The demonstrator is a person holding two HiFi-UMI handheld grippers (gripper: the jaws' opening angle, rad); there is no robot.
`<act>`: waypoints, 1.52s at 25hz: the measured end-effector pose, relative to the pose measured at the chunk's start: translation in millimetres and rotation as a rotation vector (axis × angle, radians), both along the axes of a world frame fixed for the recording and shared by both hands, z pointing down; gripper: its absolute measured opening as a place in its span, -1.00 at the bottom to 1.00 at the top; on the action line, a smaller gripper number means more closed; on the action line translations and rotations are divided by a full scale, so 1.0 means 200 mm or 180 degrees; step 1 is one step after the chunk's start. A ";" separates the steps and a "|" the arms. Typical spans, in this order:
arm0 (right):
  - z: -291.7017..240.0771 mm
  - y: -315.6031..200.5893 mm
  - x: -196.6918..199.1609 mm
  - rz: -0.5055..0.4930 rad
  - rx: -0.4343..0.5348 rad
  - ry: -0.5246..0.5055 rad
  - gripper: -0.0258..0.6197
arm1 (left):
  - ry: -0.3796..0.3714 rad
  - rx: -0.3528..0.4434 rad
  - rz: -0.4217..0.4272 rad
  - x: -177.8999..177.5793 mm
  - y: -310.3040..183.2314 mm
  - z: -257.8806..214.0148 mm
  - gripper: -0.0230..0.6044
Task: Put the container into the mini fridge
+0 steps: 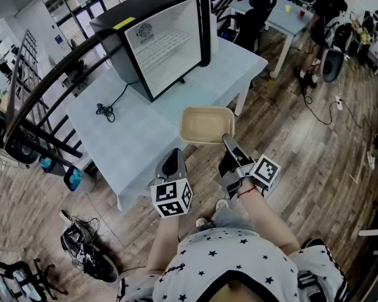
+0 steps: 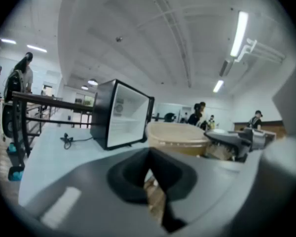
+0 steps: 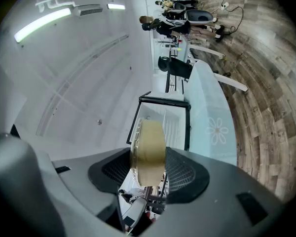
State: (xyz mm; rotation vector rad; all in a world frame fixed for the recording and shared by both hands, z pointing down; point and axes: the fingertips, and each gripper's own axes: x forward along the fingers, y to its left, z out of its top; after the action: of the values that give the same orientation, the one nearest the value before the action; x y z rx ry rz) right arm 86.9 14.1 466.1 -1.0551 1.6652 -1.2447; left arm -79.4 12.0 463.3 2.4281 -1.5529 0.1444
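The right tongs (image 3: 148,158) are clamped on the container (image 3: 148,141). Their own view shows it edge-on, a thin tan slab pinched between two black mesh-textured pads. Only the head view shows its full shape: a shallow rectangular tray with rounded corners and a rolled rim, matte beige and fibrous like pressed pulp. It is held by its near edge in the air, over the front edge of the worktop (image 1: 132,134), outside the mini fridge (image 1: 152,41) and in front of its opening.

The left tongs (image 2: 149,154) are empty, their dark tips pressed together. They hang beside the right pair, just below and left of the tray. Their view catches the tray's side wall and lip from low down.

The worktop is smooth and pale blue-grey. The right gripper view alone shows a white flower print (image 3: 217,130) on it. The fridge is a glossy black box with a white interior and a wire shelf (image 1: 159,45), and its door (image 1: 205,22) is swung fully open. A black cable (image 1: 104,111) coils on the worktop beside it. The floor (image 1: 302,153) is wood plank.
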 end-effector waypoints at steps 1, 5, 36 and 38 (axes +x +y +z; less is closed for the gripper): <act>0.00 0.00 0.00 -0.0002 0.0008 0.0012 -0.23 | -0.0003 0.0013 0.0013 0.00 0.00 -0.01 -0.91; -0.02 0.01 -0.03 -0.0010 0.0066 0.0063 -0.23 | 0.0002 0.0051 0.0043 -0.02 0.01 -0.03 -0.91; -0.02 0.00 -0.18 0.0089 0.0078 -0.0151 -0.23 | 0.0051 0.0035 0.0082 -0.19 0.03 -0.01 -0.91; -0.01 -0.04 -0.16 0.0097 0.0080 -0.0170 -0.23 | 0.0035 0.0023 0.0091 -0.17 0.00 0.00 -0.91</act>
State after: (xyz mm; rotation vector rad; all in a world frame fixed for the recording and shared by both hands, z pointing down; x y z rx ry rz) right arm 55.2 7.0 463.8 -1.0199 1.6146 -1.2188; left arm -114.2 11.9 463.7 2.4532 -1.5173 0.1310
